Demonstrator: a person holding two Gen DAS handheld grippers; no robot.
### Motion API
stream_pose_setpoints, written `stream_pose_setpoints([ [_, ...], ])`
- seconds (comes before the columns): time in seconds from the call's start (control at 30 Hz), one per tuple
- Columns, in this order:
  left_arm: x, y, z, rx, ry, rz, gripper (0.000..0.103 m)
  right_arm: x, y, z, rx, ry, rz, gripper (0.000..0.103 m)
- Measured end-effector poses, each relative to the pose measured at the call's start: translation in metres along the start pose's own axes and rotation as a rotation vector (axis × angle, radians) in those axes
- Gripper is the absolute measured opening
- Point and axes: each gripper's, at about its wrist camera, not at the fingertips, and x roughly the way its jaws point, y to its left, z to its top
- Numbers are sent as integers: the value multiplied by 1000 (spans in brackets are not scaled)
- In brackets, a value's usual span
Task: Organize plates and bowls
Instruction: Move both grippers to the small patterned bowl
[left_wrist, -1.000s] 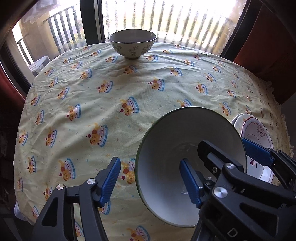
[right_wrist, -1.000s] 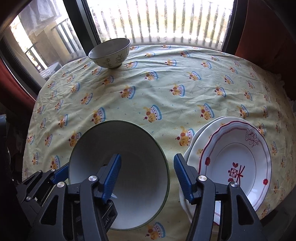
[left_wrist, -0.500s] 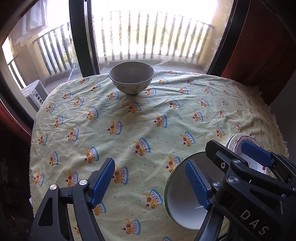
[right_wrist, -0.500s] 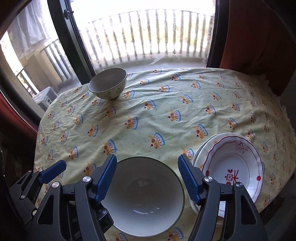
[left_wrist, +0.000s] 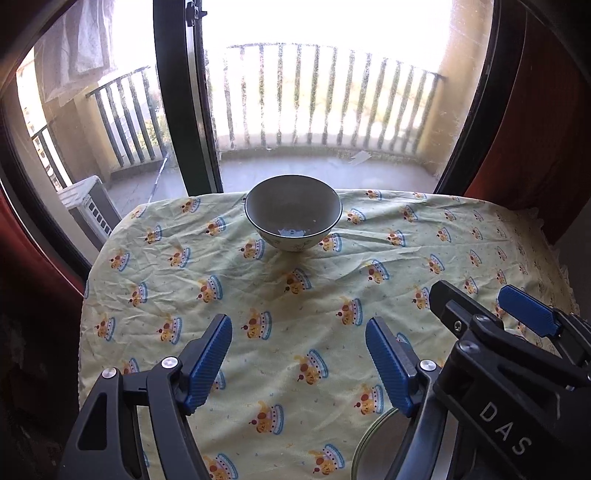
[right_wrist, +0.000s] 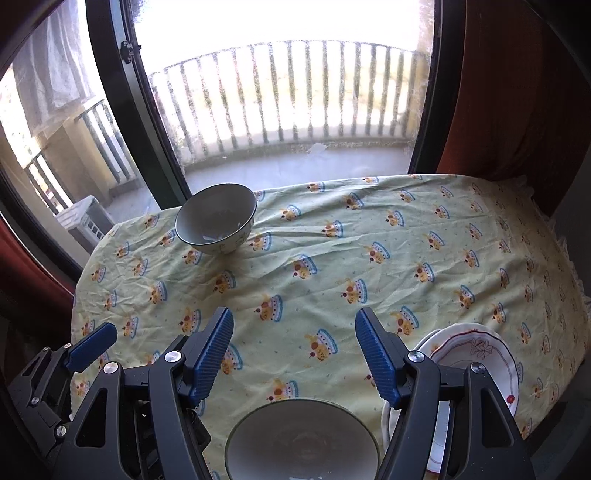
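Two bowls on table: small bowl (left_wrist: 293, 212) at far edge by window; big bowl (right_wrist: 302, 439) at near edge, just left of plates (right_wrist: 476, 363), empty and released. Since a sec ago both grippers have lifted back; big bowl now low in both views. Left gripper (left_wrist: 299, 365) jaws apart, nothing between. Right gripper (right_wrist: 293, 356) jaws apart, nothing held. Judgement: big bowl placed; small bowl likely next.
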Motion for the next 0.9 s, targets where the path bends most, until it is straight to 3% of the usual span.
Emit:
stream_pose_setpoints([
  [0.37, 51, 5, 44, -108, -11, 45, 76, 56, 10, 60, -149, -16, 70, 72],
  [0.63, 83, 17, 67, -233, 2, 154, 76, 106, 19, 97, -181, -3, 158, 72],
  [0.77, 101, 20, 74, -228, 17, 218, 77, 132, 29, 104, -189, 27, 187, 72],
  [0.87, 118, 24, 78, -233, 41, 219, 70, 150, 34, 106, -193, 51, 201, 72],
  [0.9, 124, 25, 80, -232, 49, 226, 63, 156, 36, 107, -191, 57, 196, 72],
])
